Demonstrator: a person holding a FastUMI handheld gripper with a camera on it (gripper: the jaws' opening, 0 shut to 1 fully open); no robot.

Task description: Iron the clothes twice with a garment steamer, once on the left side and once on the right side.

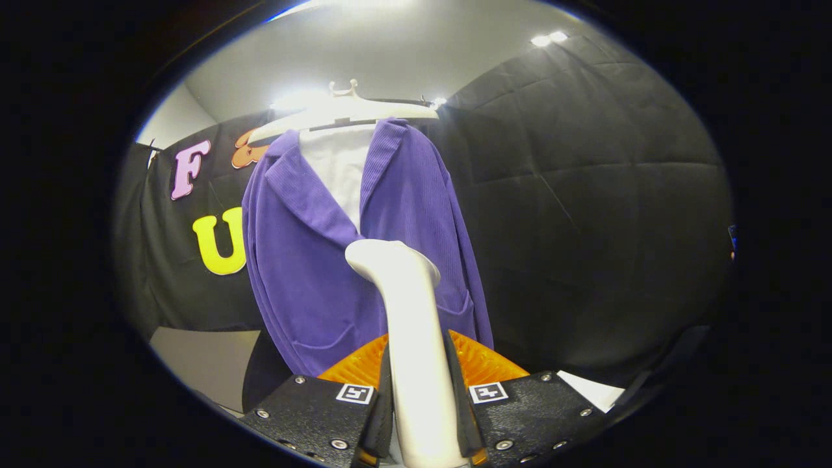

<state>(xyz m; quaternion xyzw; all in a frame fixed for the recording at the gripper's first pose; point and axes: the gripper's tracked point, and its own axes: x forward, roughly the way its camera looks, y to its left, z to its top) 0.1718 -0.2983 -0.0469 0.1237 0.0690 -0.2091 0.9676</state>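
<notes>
Gripper (pixel 419 403) clamped on the garment steamer (pixel 409 325) handle, both fingers pressing its sides, head rising ahead of the jaws. Purple jacket (pixel 305 273) hanging just beyond the head. Risk: handle slipping or twisting in the grip, dragging the head off the panel or snagging the lapel.

White steamer (pixel 404 292) against hanging purple jacket (pixel 312 260)

Gripper (pixel 422 390): two broad, angular finger housings with a matte, textured surface, one to the left and one to the right. Each housing carries a small square fiducial marker near its inner far corner. Round metal screw heads dot the housing faces. Ribbed pads (pixel 354 364) line the inner sides.
</notes>
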